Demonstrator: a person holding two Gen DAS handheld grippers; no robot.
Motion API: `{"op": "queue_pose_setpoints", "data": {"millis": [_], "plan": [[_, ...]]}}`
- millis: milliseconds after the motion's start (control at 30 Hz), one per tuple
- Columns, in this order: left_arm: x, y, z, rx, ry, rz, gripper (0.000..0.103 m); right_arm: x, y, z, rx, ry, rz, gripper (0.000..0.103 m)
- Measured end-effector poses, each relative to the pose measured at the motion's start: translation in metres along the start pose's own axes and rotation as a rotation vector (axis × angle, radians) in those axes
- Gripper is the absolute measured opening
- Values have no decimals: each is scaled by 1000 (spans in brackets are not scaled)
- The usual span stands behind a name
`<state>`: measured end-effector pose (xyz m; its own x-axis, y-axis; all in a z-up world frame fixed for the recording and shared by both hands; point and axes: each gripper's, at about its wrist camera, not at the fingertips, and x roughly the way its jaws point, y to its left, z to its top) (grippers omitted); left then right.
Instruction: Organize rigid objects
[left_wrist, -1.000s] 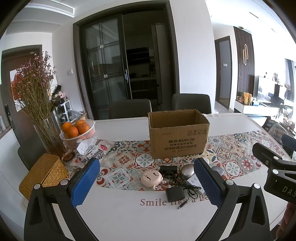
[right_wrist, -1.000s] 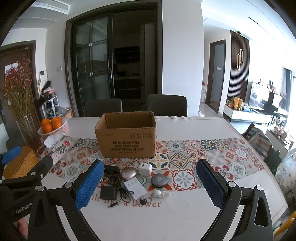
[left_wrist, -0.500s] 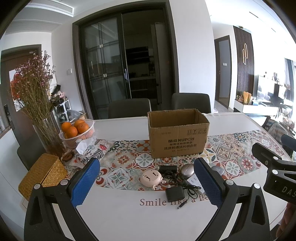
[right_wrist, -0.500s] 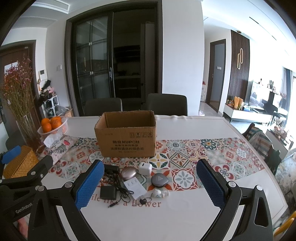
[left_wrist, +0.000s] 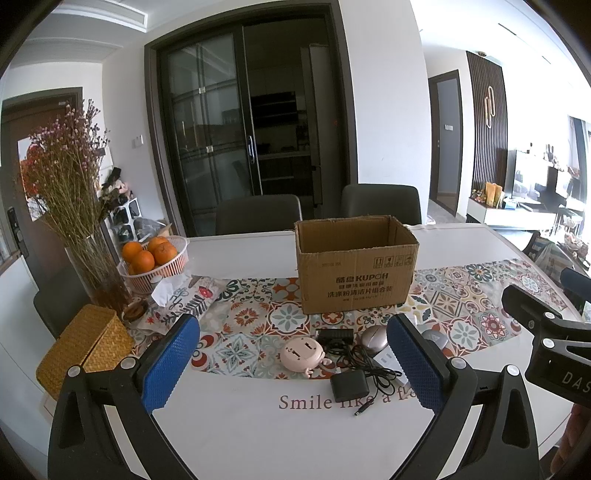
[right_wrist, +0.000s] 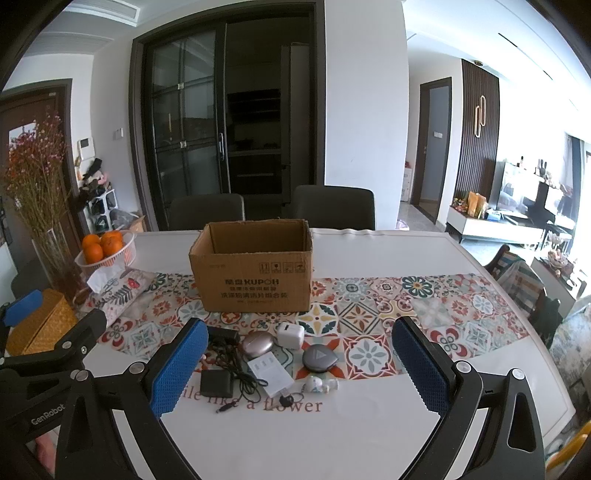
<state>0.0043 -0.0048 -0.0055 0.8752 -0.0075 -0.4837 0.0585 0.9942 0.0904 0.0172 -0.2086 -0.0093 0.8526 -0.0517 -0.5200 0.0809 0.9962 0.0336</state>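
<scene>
Hovering above the near edge of the desk (right_wrist: 369, 435), the right gripper (right_wrist: 299, 363) has its blue pads (right_wrist: 177, 365) spread wide with nothing between them, and the left gripper (left_wrist: 291, 363) beside it is equally wide apart and empty. Framed between the right gripper's fingers lies the clutter to be sorted: a black power adapter (right_wrist: 217, 382) with its tangled cable (right_wrist: 236, 365), a white power strip (right_wrist: 269, 373), a silvery oval case (right_wrist: 256, 343), a white plug cube (right_wrist: 290, 335), a dark grey round puck (right_wrist: 317, 360), and a small white figurine (right_wrist: 320, 385) nearest the camera. From the left view a pink round gadget (left_wrist: 303, 353) sits just left of the cable, on the edge of the patterned runner (right_wrist: 406, 314). Behind the whole group, on the runner, stands an open cardboard box (right_wrist: 255, 275), seemingly empty so far as its inside shows, and the likely destination. Farther left are a tissue pouch (right_wrist: 114, 291), a basket of oranges (right_wrist: 105, 249), a woven box (left_wrist: 83, 341) and a vase of dried flowers (left_wrist: 74, 192). Nothing appears to have been picked up, so the task looks to be at its very start, at the stage of choosing a first item. The next move calls for lowering one gripper over a single piece, the plug cube or the puck being free-standing choices, and closing across its narrow sides; the adapter would drag its cable through its neighbours, so it wants care or a later turn.
</scene>
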Motion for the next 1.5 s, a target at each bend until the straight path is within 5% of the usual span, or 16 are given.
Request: {"op": "queue_pose_setpoints", "data": {"millis": [1100, 1500], "plan": [[94, 17, -19, 38, 159, -23, 103, 101, 32, -29, -13, 202, 44, 100], [141, 17, -34, 34, 237, -43, 103, 158, 40, -44, -31, 359, 89, 93]]}}
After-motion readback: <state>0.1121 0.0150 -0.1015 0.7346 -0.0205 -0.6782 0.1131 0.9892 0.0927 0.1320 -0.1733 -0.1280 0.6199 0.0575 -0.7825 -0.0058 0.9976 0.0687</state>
